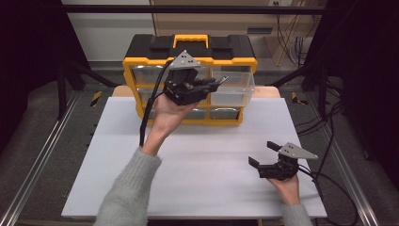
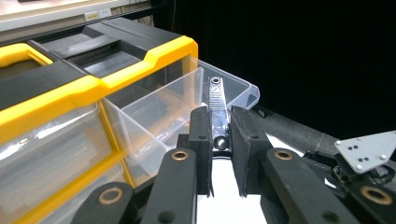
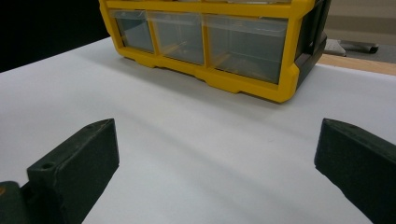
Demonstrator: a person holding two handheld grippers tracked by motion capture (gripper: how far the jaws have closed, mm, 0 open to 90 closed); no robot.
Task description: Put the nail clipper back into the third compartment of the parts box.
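Hands come in from the near edge of the white table (image 1: 197, 188), one in a grey sleeve (image 1: 127, 193) on the left, each holding a gripper. Nearest, on the right, the right gripper (image 1: 263, 154) rests low over the table top with its jaws spread wide and nothing between them; in the right gripper view the two black jaws stand far apart at the bottom corners, with bare white surface in the gap. A cable (image 1: 329, 181) trails from it off the right side of the table.

Farther in and to the left, the left gripper (image 1: 217, 83) is lifted up in front of the organizer, tilted toward the right. Its jaws are closed on a small metal tool (image 2: 218, 109), a narrow silvery strip with a ridged face and a round hole near its far tip. The jaws clamp its near end, and the far end sticks out past them over the open drawer (image 1: 234, 88).

At the far side of the table stands a yellow and black organizer (image 1: 190, 54) with a yellow handle (image 1: 190, 39) on its black lid and rows of clear plastic drawers in its front. The upper right drawer is pulled out toward the near side; its clear walls show nothing lying in it. The closed drawers (image 3: 180, 36) along the bottom row are see-through too, and what they hold cannot be made out.
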